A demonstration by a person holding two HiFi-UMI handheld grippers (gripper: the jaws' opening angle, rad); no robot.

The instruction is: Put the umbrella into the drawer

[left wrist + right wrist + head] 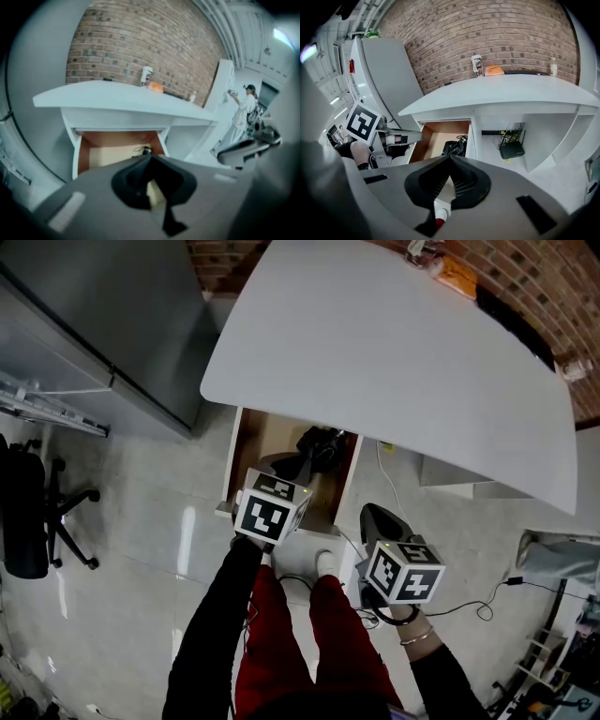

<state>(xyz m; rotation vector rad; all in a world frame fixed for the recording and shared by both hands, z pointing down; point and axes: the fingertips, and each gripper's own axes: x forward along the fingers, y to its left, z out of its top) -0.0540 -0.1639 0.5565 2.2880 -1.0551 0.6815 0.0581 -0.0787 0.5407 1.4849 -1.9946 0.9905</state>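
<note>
Okay, my left tongs and right tongs are both shut and empty, with the black umbrella in the open drawer ahead and below, nearer the left, its long axis unclear.

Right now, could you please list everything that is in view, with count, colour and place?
desk: one, white, by brick wall
drawer: one, brown inside, open under desk
umbrella: one, black, in drawer
packet: one, orange, on desk
router: one, black, under desk
office chair: one, black, floor left
cabinet: one, grey, left of desk
trousers: one pair, red, person's legs
left gripper: one, grey, fingers shut, empty
right gripper: one, grey, fingers shut, empty
</note>
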